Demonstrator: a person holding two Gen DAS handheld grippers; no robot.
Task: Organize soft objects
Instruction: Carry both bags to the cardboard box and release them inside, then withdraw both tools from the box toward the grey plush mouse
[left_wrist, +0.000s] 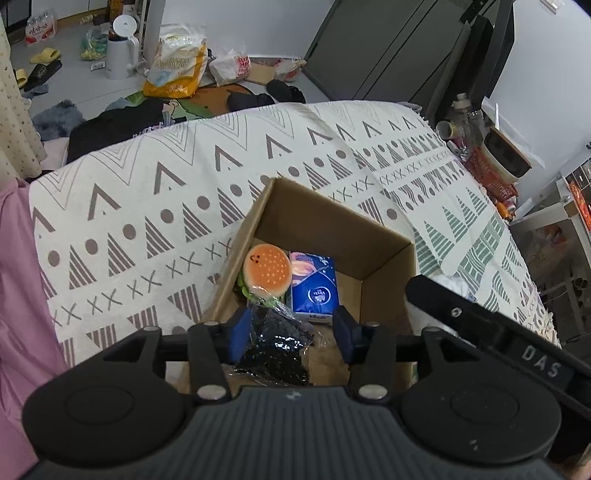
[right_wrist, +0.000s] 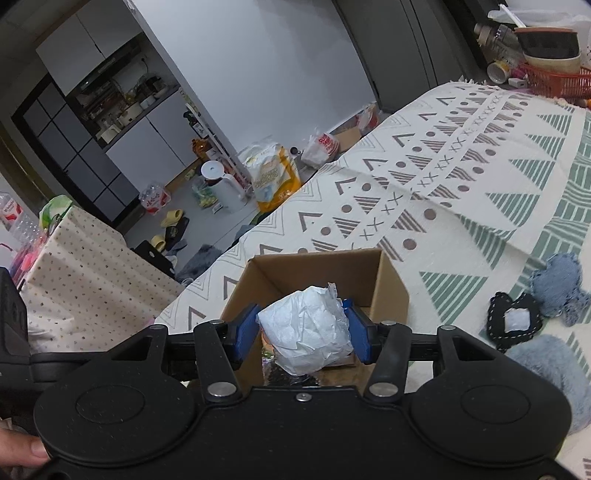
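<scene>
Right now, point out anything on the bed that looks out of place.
Three soft things lie outside the cardboard box, loose on the patterned bedspread: a denim piece, a black stitched piece and a grey fluffy one. The right gripper holds a crumpled white wad over the box.

Both my views are lit by soft, even indoor light, bright enough to read the patterned cloth (left_wrist: 258, 166) clearly. I cast only faint shadows; the deepest shade sits inside the cardboard box (left_wrist: 384, 295), where the far wall goes dim. Small glints of glare show on the crinkled black plastic packet (left_wrist: 277, 339) and on the bolts of my left tool (left_wrist: 290, 332). My right-wrist view is darker toward its upper left, where the kitchen shelves fall into gloom. The white wad (right_wrist: 306, 332) in my right tool (right_wrist: 304, 330) looks slightly washed out. Fisheye bending curves the cloth's edges and walls, and the corners darken.
</scene>
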